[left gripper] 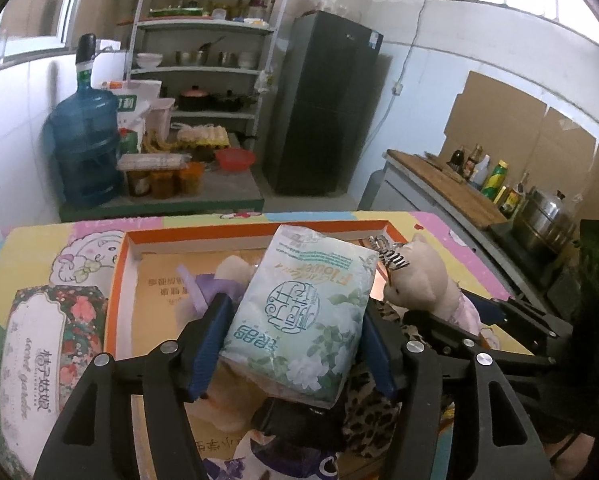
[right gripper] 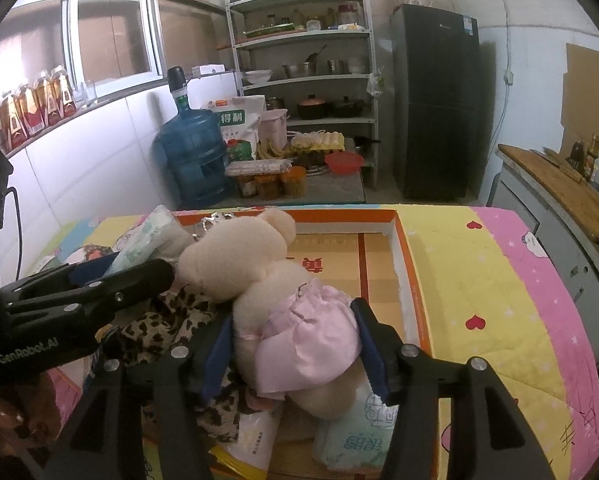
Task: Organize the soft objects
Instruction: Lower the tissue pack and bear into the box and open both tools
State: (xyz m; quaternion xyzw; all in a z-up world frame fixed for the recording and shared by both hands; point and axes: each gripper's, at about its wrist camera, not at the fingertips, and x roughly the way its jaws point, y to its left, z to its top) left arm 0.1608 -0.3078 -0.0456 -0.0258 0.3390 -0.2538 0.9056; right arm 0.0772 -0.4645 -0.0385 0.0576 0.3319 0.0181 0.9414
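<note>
My left gripper [left gripper: 295,308] is open. A pale green tissue pack [left gripper: 299,312] lies between its blue pads, unsqueezed, resting on the pile in the orange-rimmed cardboard box [left gripper: 219,236]. Open as well, my right gripper [right gripper: 293,312] straddles a cream teddy bear [right gripper: 251,256] in a pink skirt. The bear lies in the same box [right gripper: 403,248], on a leopard-print cloth [right gripper: 167,320] and a second tissue pack [right gripper: 351,432]. The bear [left gripper: 419,276] lies right of the pack, with a silver hair clip [left gripper: 387,252] at its head. A plush in purple [left gripper: 219,280] lies behind the left finger.
A floral tissue box [left gripper: 39,344] stands left of the box on the cartoon-print table cover [right gripper: 479,280]. A counter [left gripper: 451,184] with bottles and a steel pot [left gripper: 547,220] runs along the right. Beyond the table are a water jug [left gripper: 83,144], shelves and a dark fridge [left gripper: 323,104]. A hand [right gripper: 3,420] shows at lower left.
</note>
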